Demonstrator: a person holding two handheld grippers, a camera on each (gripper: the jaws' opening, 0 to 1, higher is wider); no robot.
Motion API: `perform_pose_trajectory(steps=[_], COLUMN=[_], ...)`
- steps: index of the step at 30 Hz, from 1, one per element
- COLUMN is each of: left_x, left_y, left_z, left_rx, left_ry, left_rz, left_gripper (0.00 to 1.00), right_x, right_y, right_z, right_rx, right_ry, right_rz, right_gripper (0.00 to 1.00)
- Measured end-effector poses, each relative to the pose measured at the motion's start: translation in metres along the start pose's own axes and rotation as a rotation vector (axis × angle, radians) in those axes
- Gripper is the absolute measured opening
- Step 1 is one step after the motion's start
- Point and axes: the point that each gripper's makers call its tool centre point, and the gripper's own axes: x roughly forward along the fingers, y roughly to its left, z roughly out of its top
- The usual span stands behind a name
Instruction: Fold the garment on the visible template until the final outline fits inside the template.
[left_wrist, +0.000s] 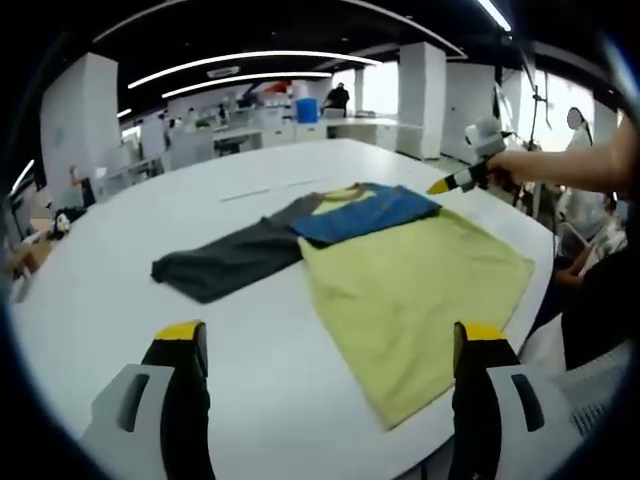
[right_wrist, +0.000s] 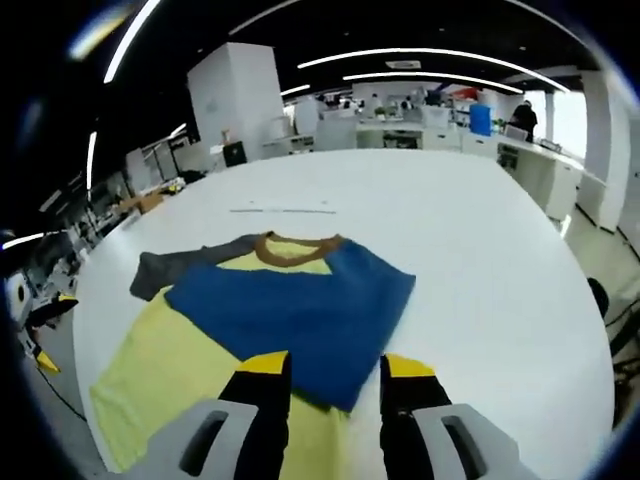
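Note:
A T-shirt lies flat on the white table (left_wrist: 120, 230). Its body (left_wrist: 410, 290) is yellow-green, and a dark grey sleeve (left_wrist: 225, 258) stretches out to the left. The blue sleeve (left_wrist: 365, 212) is folded in over the chest; it shows large in the right gripper view (right_wrist: 290, 305), below the brown collar (right_wrist: 295, 242). My left gripper (left_wrist: 330, 335) hovers open and wide over the table's near edge, short of the shirt. My right gripper (right_wrist: 335, 365) is open just above the blue sleeve's near edge, and from the left gripper view it (left_wrist: 450, 182) hangs by that sleeve's tip, held by a hand.
A thin line mark (right_wrist: 285, 210) runs across the table beyond the collar. The table edge (left_wrist: 545, 250) drops off close to the shirt's right side, with a person (left_wrist: 600, 290) standing there. Desks and pillars stand far behind.

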Motion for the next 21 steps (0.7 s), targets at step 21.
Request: perform_pose_trajectory(steps=[21], left_x=[0.012], left_y=[0.025], left_z=[-0.007], left_rx=[-0.033], left_ry=[0.023], left_rz=[0.06], left_gripper=[0.81], right_x=[-0.006], right_y=[-0.023], right_z=[-0.037], right_rx=[0.007], right_ry=[0.065], right_rz=[-0.009], right_gripper=[0.1])
